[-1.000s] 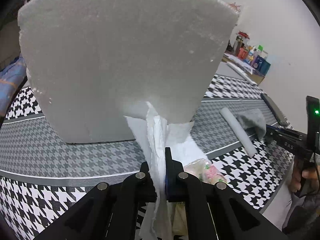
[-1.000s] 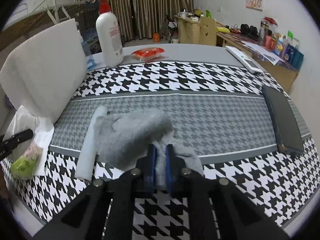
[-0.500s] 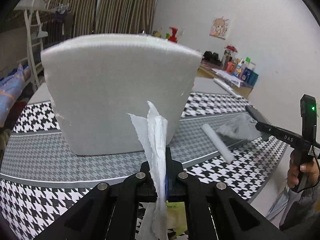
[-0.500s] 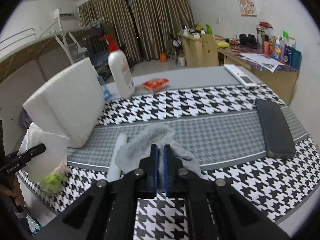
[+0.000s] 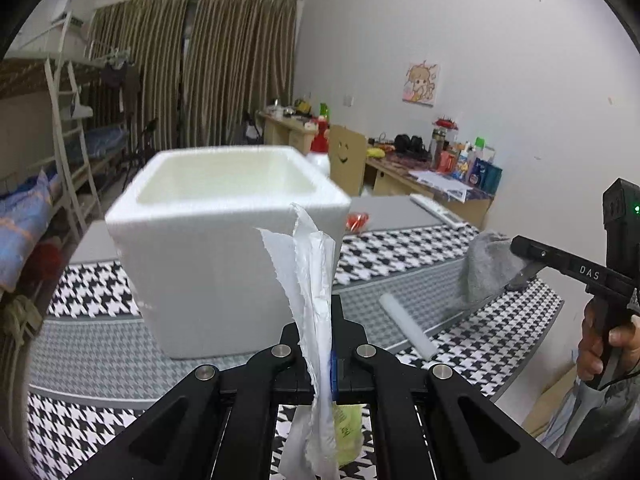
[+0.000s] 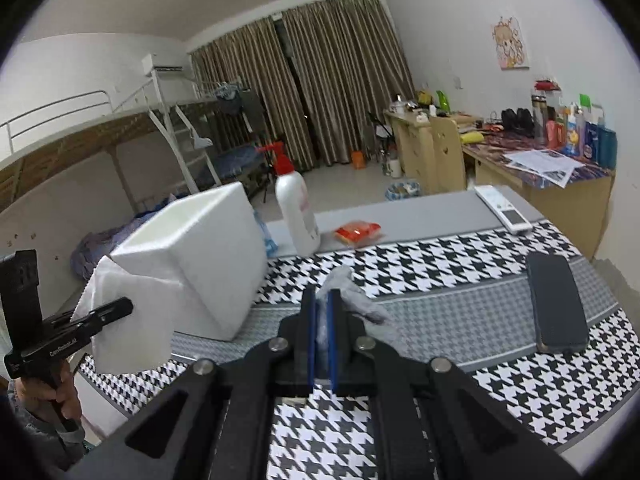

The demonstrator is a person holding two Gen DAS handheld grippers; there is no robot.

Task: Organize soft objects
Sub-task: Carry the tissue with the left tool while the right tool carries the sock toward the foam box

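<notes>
My left gripper (image 5: 320, 312) is shut on a white paper tissue (image 5: 310, 280) and holds it in the air in front of the open white foam box (image 5: 224, 248); it also shows in the right wrist view (image 6: 116, 308) with the tissue (image 6: 128, 320) hanging from it. My right gripper (image 6: 320, 300) is shut on a grey cloth (image 6: 352, 300) lifted off the table; it shows at the right of the left wrist view (image 5: 520, 258) with the cloth (image 5: 484, 272). A white foam roll (image 5: 404, 324) lies on the table. A green-yellow packet (image 5: 348, 428) shows below my left gripper.
The houndstooth table (image 6: 460, 280) carries a dark flat case (image 6: 556, 304), a white pump bottle (image 6: 296, 208), an orange packet (image 6: 358, 232) and a remote (image 6: 504, 208). The foam box (image 6: 192, 256) stands at the table's left. Desks and a bunk bed stand behind.
Both grippers have risen from the table with their loads. The tissue and grey cloth are now lifted, and the foam box's open top has come into view.
</notes>
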